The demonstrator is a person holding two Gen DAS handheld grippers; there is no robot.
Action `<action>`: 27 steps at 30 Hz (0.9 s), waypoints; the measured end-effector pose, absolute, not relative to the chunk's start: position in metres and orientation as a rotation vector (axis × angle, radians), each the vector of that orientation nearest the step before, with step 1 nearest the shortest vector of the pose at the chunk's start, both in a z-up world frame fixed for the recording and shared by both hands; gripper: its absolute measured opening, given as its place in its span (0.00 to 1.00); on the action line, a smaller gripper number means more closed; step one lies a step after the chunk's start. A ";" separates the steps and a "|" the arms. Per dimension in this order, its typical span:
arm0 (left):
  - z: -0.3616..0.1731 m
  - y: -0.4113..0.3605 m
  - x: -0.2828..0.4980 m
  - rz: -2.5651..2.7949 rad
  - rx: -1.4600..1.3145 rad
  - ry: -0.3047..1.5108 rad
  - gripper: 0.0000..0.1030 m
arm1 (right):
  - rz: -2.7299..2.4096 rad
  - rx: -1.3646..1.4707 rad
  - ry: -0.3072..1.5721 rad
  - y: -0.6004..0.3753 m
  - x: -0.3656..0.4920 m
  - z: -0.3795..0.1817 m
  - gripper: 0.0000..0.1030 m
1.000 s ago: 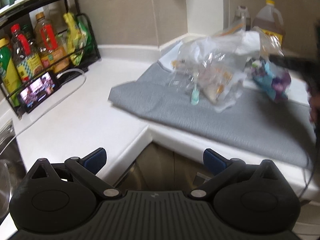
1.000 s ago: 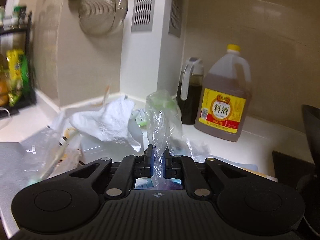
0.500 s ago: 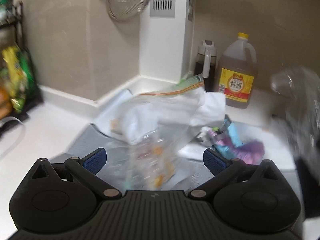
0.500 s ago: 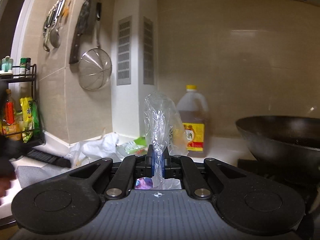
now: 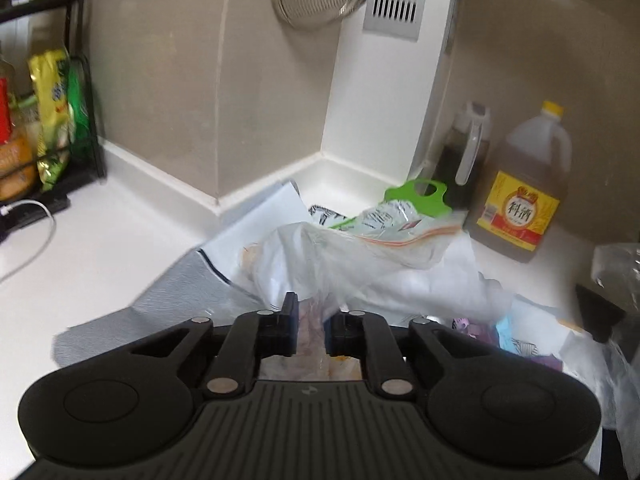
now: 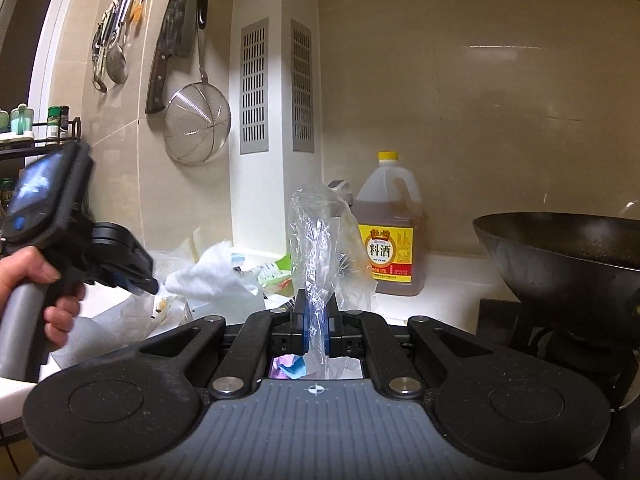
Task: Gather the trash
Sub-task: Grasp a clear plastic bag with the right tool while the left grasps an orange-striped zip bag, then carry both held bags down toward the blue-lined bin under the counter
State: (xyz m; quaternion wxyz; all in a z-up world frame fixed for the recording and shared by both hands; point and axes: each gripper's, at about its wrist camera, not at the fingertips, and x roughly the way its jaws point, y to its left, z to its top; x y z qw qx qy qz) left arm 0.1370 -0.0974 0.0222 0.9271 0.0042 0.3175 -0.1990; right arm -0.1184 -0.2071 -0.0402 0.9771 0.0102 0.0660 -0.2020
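At the lower middle of the left wrist view the left claw point(image 5: 311, 322) has just been closing and now stands narrow, with crinkled film of the clear bag point(image 5: 344, 256) between its pads; it looks pinched, though the blur leaves the bite uncertain. To do this well I would gather a thick fold before lifting, since the film is thin and slippery and crumbs inside could spill if it tips. The bag slumps over white paper point(image 5: 432, 288) on a grey ribbed mat point(image 5: 160, 300), mid-frame, on the glossy white worktop point(image 5: 100, 248). To its right stands a smooth amber oil jug point(image 5: 524, 200). In the right wrist view, the right claw point(image 6: 316, 326) at lower centre is clamped on a twisted strip of clear plastic point(image 6: 318, 240) that stands upright. A dark round wok point(image 6: 560, 256) sits far right.
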 end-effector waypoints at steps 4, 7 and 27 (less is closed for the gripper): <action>0.041 -0.064 0.105 -0.471 -0.041 0.564 0.11 | -0.409 -0.011 0.098 -0.197 -0.126 -0.037 0.07; 0.051 -0.038 0.083 -0.502 -0.084 0.519 0.11 | -0.409 -0.018 0.088 -0.193 -0.131 -0.034 0.07; 0.039 0.088 -0.035 -0.540 -0.160 0.536 0.10 | -0.305 0.052 0.197 -0.172 -0.169 -0.044 0.07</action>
